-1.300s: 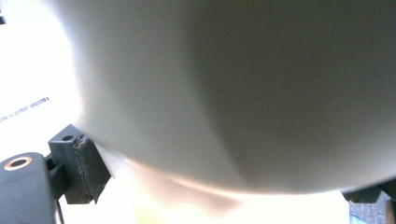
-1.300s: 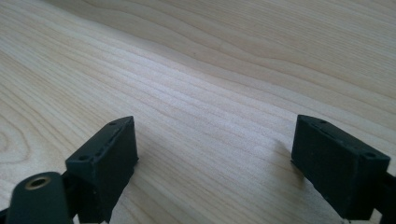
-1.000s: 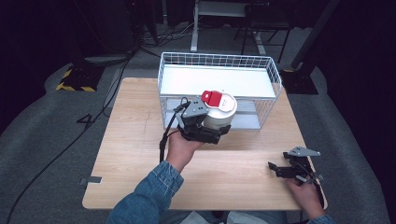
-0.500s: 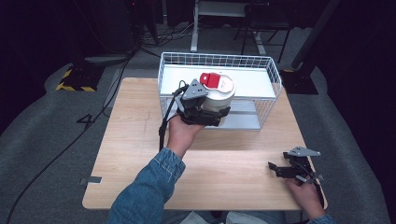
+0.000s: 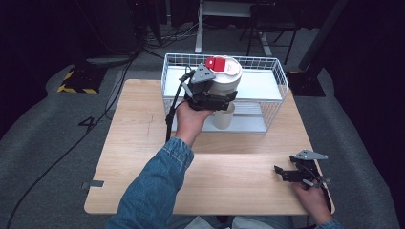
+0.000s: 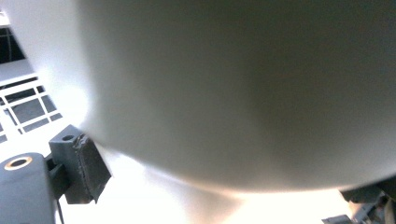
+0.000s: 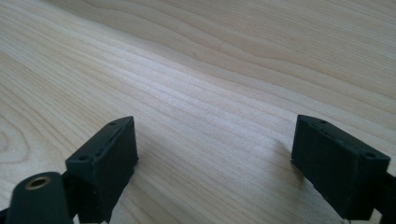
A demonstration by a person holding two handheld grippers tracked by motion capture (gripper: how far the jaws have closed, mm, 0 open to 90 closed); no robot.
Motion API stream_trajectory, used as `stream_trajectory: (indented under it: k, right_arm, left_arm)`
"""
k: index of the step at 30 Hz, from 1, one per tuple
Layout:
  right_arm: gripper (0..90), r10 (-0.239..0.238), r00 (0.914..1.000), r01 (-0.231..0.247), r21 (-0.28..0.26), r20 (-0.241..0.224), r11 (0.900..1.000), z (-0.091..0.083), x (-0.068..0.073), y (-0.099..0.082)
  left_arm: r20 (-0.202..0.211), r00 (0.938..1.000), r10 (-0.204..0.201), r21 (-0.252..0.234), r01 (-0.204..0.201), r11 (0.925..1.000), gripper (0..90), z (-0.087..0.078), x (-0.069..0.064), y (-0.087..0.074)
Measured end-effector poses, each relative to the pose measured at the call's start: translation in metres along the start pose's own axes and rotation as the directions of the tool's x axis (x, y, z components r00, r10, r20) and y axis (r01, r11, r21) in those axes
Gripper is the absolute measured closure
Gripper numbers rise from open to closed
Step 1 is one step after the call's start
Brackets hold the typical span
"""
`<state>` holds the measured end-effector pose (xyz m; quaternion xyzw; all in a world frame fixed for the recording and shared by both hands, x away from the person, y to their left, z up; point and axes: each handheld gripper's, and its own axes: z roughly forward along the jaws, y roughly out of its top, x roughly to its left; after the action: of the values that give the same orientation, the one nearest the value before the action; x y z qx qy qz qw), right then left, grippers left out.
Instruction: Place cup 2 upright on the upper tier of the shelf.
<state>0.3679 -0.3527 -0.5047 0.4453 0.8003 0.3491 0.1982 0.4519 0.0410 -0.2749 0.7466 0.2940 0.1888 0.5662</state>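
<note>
High view: left gripper [image 5: 223,98] clamps the white red-lidded canister [image 5: 223,78] above the wire basket [image 5: 274,67], a rigid, smooth, probably light tub best gripped mid-wall; right gripper [image 5: 282,171] rests part-open, empty.

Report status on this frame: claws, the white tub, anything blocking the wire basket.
Left claw clamped on white cylindrical tub with red lid, over white wire basket. Right claw open, empty, low over wooden table. Nothing blocking the basket.

probably a lab or studio: dark room, grey carpet [image 5: 43,138], floor cables [image 5: 71,148], hazard-striped base [image 5: 74,86]
</note>
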Motion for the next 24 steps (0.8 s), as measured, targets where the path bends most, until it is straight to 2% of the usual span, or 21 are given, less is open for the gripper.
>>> stream_trajectory:
  k: [8,12,24]
  right_arm:
    - [14.7,0.0,1.0,0.0,0.0,0.0,1.0,0.0,0.0,0.0]
    - [14.7,-0.002,1.0,0.002,-0.001,-0.001,1.0,0.0,0.0,0.0]
    - [14.7,0.001,1.0,-0.001,0.0,0.0,1.0,0.0,0.0,0.0]
  left_arm:
    - [-0.062,0.998,-0.009,-0.005,0.009,0.9999,10.2,0.016,0.011,0.012]
    - [-0.082,0.9955,-0.047,-0.023,0.045,0.9987,10.2,0.025,0.019,0.015]
    - [-0.166,0.9829,-0.079,-0.016,0.078,0.9968,10.2,0.051,0.037,0.021]
